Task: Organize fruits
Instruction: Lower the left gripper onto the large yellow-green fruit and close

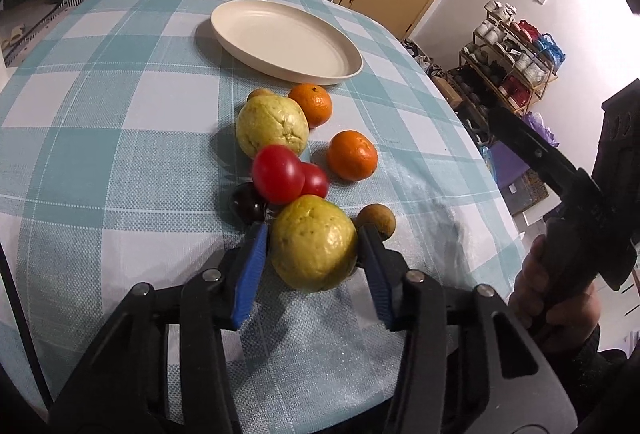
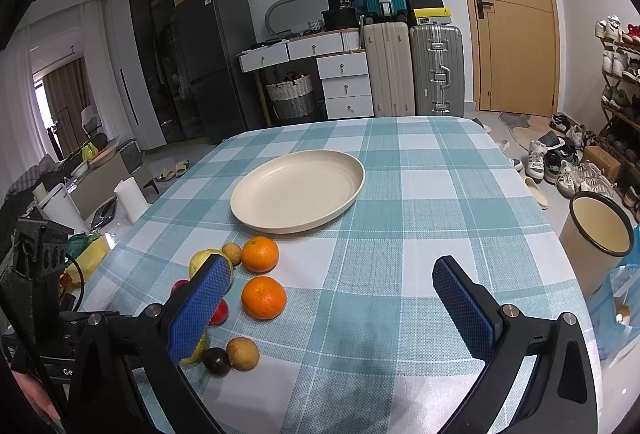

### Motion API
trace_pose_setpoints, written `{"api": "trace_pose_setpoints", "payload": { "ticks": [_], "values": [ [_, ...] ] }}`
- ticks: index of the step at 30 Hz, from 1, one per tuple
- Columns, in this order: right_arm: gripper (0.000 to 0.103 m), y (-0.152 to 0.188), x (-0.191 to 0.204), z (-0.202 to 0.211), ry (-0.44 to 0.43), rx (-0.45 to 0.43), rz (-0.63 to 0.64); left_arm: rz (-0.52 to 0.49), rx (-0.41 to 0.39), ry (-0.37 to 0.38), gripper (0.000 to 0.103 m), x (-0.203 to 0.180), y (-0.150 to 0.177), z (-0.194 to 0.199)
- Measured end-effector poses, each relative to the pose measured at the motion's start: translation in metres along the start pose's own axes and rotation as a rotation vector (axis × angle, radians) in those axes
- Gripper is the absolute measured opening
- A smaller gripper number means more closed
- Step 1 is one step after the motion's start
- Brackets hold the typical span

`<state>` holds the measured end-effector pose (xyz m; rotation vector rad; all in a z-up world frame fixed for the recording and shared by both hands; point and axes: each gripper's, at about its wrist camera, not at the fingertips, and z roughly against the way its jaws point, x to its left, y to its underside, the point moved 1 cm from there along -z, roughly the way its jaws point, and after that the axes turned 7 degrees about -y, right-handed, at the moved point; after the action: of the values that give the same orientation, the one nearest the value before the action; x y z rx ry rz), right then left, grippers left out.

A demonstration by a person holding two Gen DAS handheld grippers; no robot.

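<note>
We saw the left gripper [image 1: 312,246] with its ribbed blue pads pressed on either side of a lumpy, yellow-green guava [image 1: 313,243] on the woven checked tablecloth [image 1: 120,138]. Just beyond its tips lay two glossy red tomatoes [image 1: 278,173], a second guava [image 1: 271,124] and two dimpled oranges [image 1: 352,155], with the smooth oval cream plate [image 1: 286,40] farther off. The right gripper [image 2: 332,302] stood wide apart over bare cloth, holding nothing, the fruit beside its left finger.

Pretty even indoor light, brighter in the right wrist view, dimmer and warmer in the left. Soft shadows under the fruit on the desk [image 1: 100,82], no harsh glare. Heavy fisheye bending with black vignetted corners. Mostly sharp, slightly soft toward the edges.
</note>
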<state>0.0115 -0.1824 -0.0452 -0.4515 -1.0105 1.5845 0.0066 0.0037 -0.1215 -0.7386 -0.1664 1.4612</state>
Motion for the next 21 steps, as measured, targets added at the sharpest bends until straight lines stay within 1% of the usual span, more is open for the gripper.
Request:
{"api": "trace_pose_setpoints", "payload": {
  "ticks": [7, 11, 16, 21],
  "values": [
    [0.103, 0.0005, -0.001, -0.0009, -0.002, 0.006, -0.006, 0.001, 0.005, 0.029, 0.044, 0.0057, 0.0002, -0.0003],
    [0.103, 0.0013, -0.0017, -0.0014, -0.002, 0.01, -0.005, 0.007, 0.012, 0.061, 0.044, 0.0079, 0.0021, -0.0003],
    [0.103, 0.0011, -0.0022, -0.0043, -0.003, 0.018, -0.01, -0.022, -0.002, 0.044, 0.044, 0.0054, 0.0031, 0.0012],
    [0.103, -0.0001, -0.0007, -0.006, -0.003, 0.026, -0.008, -0.027, -0.004, 0.049, 0.043, 0.0057, 0.0046, 0.0017]
  ]
}}
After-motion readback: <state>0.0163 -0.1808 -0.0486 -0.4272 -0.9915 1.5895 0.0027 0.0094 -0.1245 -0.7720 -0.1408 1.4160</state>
